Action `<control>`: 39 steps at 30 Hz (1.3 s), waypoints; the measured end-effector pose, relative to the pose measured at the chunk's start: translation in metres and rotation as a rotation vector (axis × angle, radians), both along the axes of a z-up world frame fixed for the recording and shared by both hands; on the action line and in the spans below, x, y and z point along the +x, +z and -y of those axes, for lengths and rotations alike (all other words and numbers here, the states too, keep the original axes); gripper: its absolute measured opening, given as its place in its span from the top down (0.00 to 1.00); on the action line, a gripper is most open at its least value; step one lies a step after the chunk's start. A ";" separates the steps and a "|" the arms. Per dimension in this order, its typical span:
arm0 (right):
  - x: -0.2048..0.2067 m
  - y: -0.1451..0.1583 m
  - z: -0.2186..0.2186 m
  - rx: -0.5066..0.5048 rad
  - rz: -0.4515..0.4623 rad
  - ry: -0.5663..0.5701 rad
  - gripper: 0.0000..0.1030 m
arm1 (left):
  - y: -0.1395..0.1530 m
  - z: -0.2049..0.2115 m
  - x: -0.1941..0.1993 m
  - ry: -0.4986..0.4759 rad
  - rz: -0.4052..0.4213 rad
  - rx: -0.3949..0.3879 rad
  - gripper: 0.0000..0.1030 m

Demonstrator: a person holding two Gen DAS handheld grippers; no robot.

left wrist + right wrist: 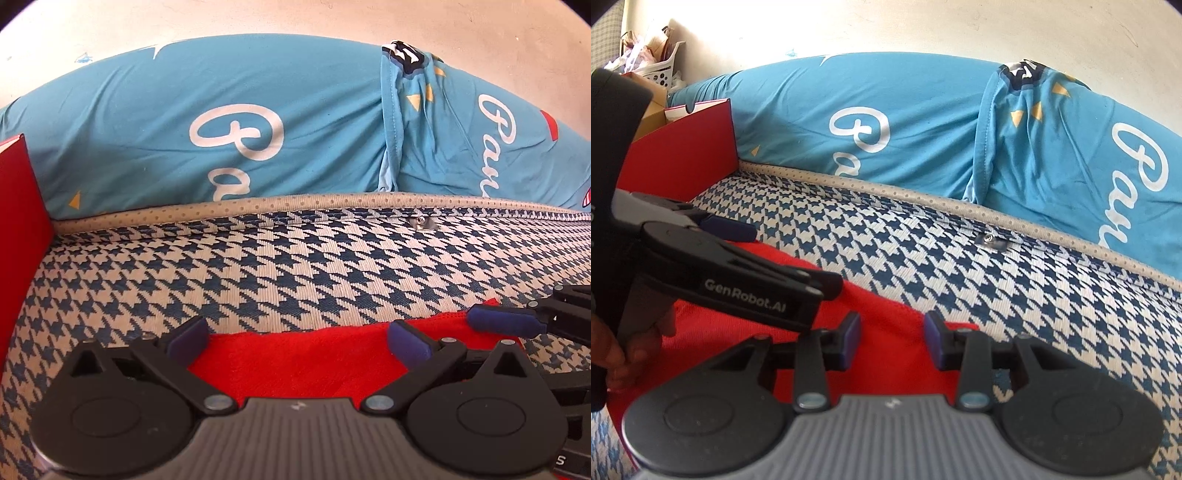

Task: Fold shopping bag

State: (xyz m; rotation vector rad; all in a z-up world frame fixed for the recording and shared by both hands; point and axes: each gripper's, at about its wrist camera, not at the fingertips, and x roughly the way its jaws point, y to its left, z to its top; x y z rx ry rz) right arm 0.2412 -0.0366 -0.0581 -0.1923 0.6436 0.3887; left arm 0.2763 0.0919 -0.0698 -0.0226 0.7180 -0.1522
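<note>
The red fabric shopping bag (295,365) lies flat on a blue-and-white houndstooth mat (295,266). In the left wrist view my left gripper (297,341) is open wide, its two pads over the bag's far edge with only flat fabric between them. The right gripper (502,321) comes in from the right with a blue pad resting at the bag's corner. In the right wrist view the right gripper (892,332) stands partly open over the edge of the bag (879,369), pads apart and not pinching. The left gripper (779,254) crosses at the left, held by a hand (613,354).
A red open box (690,155) stands at the mat's left edge. Blue bedding with white script (886,122) is piled along the far side against a pale wall. A white basket (661,70) and cardboard sit in the far left corner. A beige dotted border (295,203) edges the mat.
</note>
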 end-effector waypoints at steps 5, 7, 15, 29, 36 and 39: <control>0.001 0.001 0.000 0.004 0.001 -0.002 0.66 | -0.005 -0.006 -0.002 -0.007 0.025 0.010 0.00; 0.000 0.000 0.001 0.005 0.001 0.001 0.66 | -0.005 -0.007 -0.003 -0.003 0.026 0.013 0.00; -0.002 0.001 0.002 0.005 -0.004 -0.004 0.65 | -0.001 -0.019 -0.009 0.031 -0.002 0.016 0.00; -0.002 0.002 0.006 0.017 -0.020 -0.014 0.64 | 0.008 -0.045 -0.027 0.033 -0.126 0.017 0.00; -0.006 0.003 0.006 0.004 -0.023 -0.018 0.63 | 0.007 -0.049 -0.038 0.044 -0.118 0.036 0.00; -0.009 0.003 0.005 -0.004 -0.023 -0.019 0.63 | 0.007 -0.050 -0.046 0.049 -0.114 0.040 0.00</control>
